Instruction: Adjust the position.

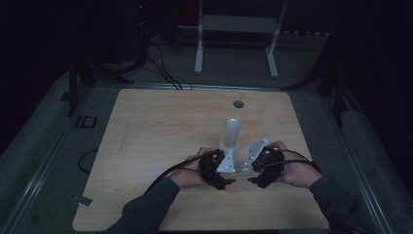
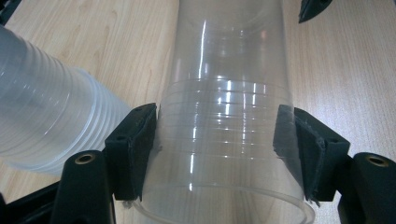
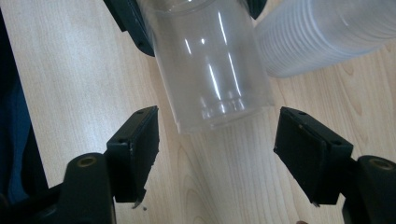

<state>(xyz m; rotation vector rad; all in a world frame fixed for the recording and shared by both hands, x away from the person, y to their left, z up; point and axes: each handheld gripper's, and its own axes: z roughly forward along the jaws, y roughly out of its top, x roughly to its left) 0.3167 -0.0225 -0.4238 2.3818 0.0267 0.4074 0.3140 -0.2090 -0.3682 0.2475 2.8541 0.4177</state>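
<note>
A single clear plastic cup (image 2: pixel 224 107) lies sideways between the jaws of my left gripper (image 2: pixel 217 133), whose pads press on both of its sides. In the high view this cup (image 1: pixel 242 169) hangs low over the table between my left gripper (image 1: pixel 228 178) and my right gripper (image 1: pixel 255 178), which face each other. My right gripper (image 3: pixel 215 144) stands open, and the cup's base (image 3: pixel 210 74) sits just ahead of its pads without touching them. A stack of clear cups (image 1: pixel 231 133) stands upright just behind both grippers.
The wooden table (image 1: pixel 146 136) has a round cable hole (image 1: pixel 238 104) near its far edge. A white metal frame (image 1: pixel 236 29) and black cables (image 1: pixel 163 68) lie on the floor beyond it. The room around the table is dark.
</note>
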